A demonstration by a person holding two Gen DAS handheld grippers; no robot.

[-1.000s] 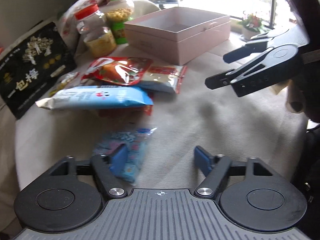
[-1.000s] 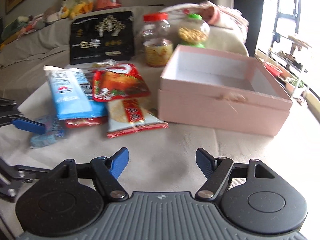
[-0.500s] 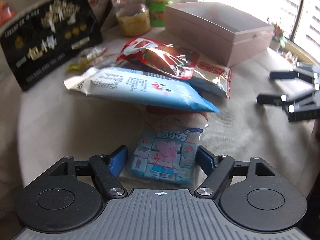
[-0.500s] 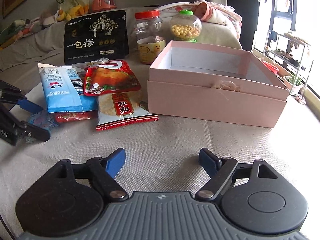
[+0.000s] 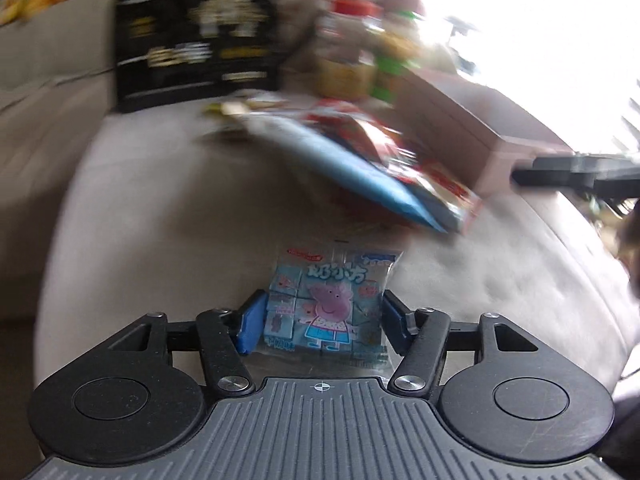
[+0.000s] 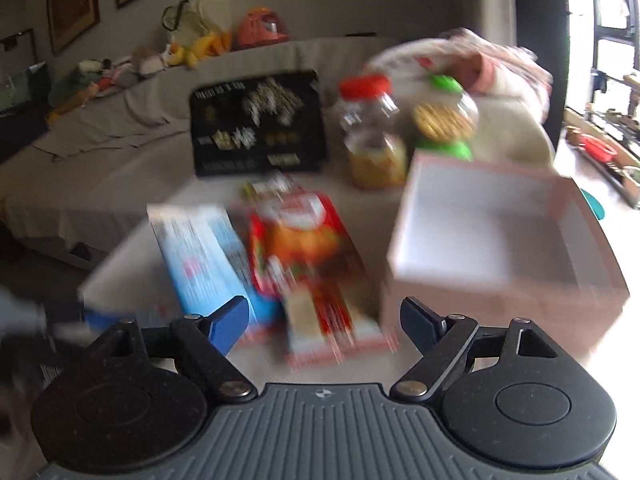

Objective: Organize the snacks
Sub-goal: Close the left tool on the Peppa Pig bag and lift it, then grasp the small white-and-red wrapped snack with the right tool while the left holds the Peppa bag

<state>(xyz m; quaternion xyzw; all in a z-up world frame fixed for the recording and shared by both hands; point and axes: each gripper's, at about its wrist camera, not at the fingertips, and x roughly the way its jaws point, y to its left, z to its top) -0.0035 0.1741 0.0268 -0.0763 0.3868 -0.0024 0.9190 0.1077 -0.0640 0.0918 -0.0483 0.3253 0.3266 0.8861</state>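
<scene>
The left gripper (image 5: pixel 322 320) has its blue pads pressed against both sides of a small pale-blue candy pouch (image 5: pixel 330 300) printed with a pink cartoon pig, so it is gripping that pouch; whether the pouch rests on the beige tablecloth (image 5: pixel 160 220) or hangs above it cannot be told. Beyond it, blurred, lie a long blue snack pack (image 5: pixel 352 164) and a red packet (image 5: pixel 360 132), overlapping. The right gripper (image 6: pixel 324 320) hovers with its jaws spread wide and nothing between them, near the close edge of a red-and-white cracker packet (image 6: pixel 320 320). To its right stands the open pink box (image 6: pixel 500 240) with a white interior. Farther off are a black bag (image 6: pixel 256 120), a red-lidded jar (image 6: pixel 372 132) and a green-lidded jar (image 6: pixel 444 120)
</scene>
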